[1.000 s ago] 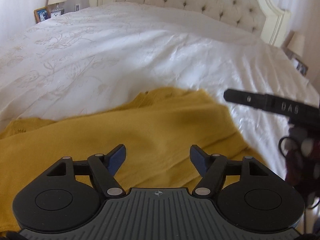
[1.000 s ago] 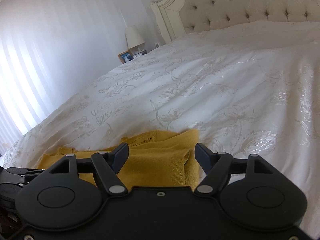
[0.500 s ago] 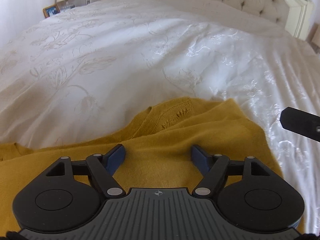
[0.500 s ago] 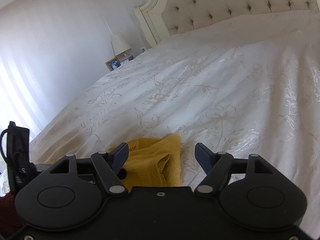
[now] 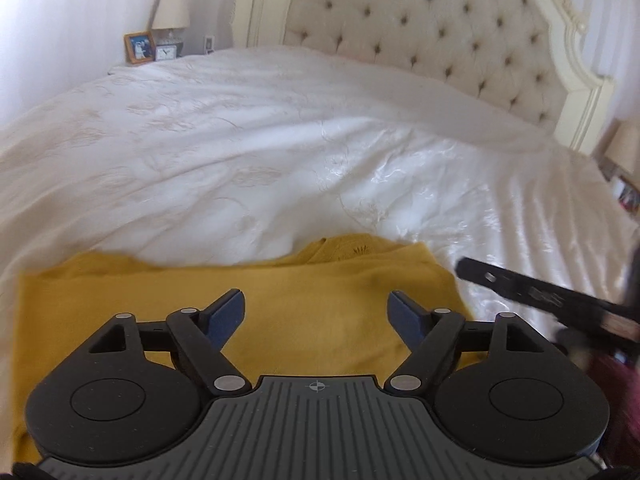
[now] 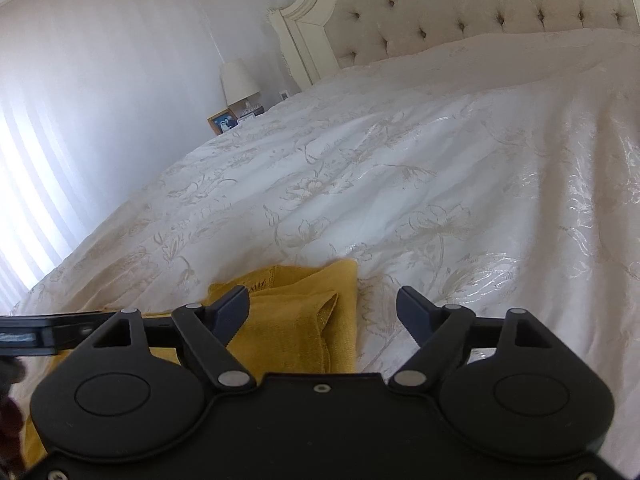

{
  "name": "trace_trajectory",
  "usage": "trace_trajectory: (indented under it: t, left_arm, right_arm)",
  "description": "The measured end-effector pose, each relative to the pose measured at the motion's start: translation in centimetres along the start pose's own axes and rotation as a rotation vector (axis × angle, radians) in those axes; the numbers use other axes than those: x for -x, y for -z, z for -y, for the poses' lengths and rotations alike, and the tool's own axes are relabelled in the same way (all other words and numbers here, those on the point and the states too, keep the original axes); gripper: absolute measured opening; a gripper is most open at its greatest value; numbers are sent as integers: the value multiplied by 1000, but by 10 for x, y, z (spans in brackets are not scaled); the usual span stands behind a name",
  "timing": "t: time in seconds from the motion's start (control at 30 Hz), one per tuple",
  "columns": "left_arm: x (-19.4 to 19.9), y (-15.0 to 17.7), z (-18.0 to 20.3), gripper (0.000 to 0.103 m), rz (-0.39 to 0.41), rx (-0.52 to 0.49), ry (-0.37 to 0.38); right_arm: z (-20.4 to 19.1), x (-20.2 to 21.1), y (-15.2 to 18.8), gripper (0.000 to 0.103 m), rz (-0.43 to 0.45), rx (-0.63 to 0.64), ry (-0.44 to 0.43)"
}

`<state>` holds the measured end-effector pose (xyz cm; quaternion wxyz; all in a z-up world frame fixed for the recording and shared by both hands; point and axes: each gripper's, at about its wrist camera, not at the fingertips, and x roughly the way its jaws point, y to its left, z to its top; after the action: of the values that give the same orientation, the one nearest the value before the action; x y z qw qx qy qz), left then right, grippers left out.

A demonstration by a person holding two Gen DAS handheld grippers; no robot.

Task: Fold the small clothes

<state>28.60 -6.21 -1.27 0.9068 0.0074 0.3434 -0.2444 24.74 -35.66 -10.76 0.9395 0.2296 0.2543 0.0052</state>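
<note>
Mustard-yellow knitwear (image 5: pixel 304 304) lies flat on the white bedspread (image 5: pixel 280 160), at the near edge of the bed, folded into a broad band with a small bump of neckline at its far edge. In my left wrist view it fills the space under my left gripper (image 5: pixel 316 314), whose jaws have just been opening and now stand wide apart, the blue pads clear of the cloth with nothing pinched between them. My right gripper (image 6: pixel 322 312) hangs over the garment's right-hand end, where a doubled corner (image 6: pixel 320 312) of the yellow fabric sits just beside bare bedspread; its jaws have also just been spreading and are released, holding nothing. From the left view, one black finger (image 5: pixel 540 300) of the right gripper shows blurred at the right, past the garment's edge.

The bedspread carries a pale floral pattern and runs up to a tufted cream headboard (image 5: pixel 440 40). A lamp (image 5: pixel 172 8), a framed photo (image 5: pixel 139 47) and a small clock (image 5: pixel 165 53) stand on the far left bedside.
</note>
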Motion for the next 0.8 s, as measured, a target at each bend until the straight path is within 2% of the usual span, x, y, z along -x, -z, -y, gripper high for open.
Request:
trace_trajectory:
  t: [0.07,0.1,0.13,0.17,0.3,0.4,0.5,0.7,0.8]
  left_arm:
    - [35,15,-10,92,6,15,-12]
    - [53,25,-15,97,14,8,-22]
    - [71,34,-19,97,17,12,-35]
    - [86,44,-23,97,18,14,-51]
    - [136,81,-40,103,9,39,-134]
    - [157,108,-53,103,-19,117,-156]
    - [172,128,-65,103,-39,185,-161]
    - [199,155,-73,103,-35,213,-162]
    - [207,163,-74,103,-29,229,-144]
  right_arm:
    - [-1,1,1,84,3,2,-5]
    - [-2,3,2,89,5,4,-8]
    - [-4,4,3,98,8,10,-12]
    - [-6,6,4,101,11,16,-15]
    - [-17,18,11,103,9,90,-21]
    - [-21,32,20,103,23,127,-26]
    - [-21,42,26,103,17,107,-34]
    - [-17,78,37,103,-30,25,-24]
    - [-20,104,43,103,-43,22,-28]
